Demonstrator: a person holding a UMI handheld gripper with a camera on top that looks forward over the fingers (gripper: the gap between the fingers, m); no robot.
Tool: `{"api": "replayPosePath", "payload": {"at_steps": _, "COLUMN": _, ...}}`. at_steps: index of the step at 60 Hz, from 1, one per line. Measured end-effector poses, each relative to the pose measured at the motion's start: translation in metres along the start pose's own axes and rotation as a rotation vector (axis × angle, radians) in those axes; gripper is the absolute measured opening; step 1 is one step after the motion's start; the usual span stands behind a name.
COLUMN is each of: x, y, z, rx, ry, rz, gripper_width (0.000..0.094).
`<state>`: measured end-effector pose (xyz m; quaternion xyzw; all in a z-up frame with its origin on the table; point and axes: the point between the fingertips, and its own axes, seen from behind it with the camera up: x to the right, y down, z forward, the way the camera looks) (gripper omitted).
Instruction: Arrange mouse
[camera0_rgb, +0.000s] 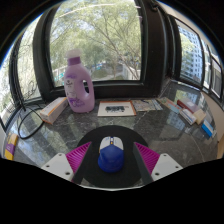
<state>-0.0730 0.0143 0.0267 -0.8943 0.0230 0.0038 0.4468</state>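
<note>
A blue and white mouse (110, 154) lies on a dark mouse pad (127, 133) on the marble tabletop. It sits between the two fingers of my gripper (112, 149), with its white front end pointing away from me. The magenta pads (74, 159) stand off from it, leaving a gap on both sides, so the gripper is open around the mouse and neither finger presses on it.
Beyond the pad stand a pink detergent bottle (79, 85) and a tan box (52, 108), with a printed card (115, 106) to their right. A cable loop (29, 125) lies at the left. Small items (192, 111) crowd the right side under the windows.
</note>
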Motion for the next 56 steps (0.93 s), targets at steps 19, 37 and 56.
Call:
{"api": "replayPosePath", "payload": {"at_steps": 19, "x": -0.012, "y": -0.019, "z": -0.148, "rx": 0.114, "ry": 0.079, "rz": -0.021, "gripper_width": 0.0858}}
{"api": "replayPosePath", "payload": {"at_steps": 37, "x": -0.042, "y": 0.007, "z": -0.252, "rx": 0.168, "ry": 0.108, "rz": -0.042, "gripper_width": 0.0858}}
{"api": "replayPosePath", "payload": {"at_steps": 56, "x": -0.052, "y": 0.016, "z": -0.288, "rx": 0.171, "ry": 0.112, "rz": -0.038, "gripper_width": 0.0855}}
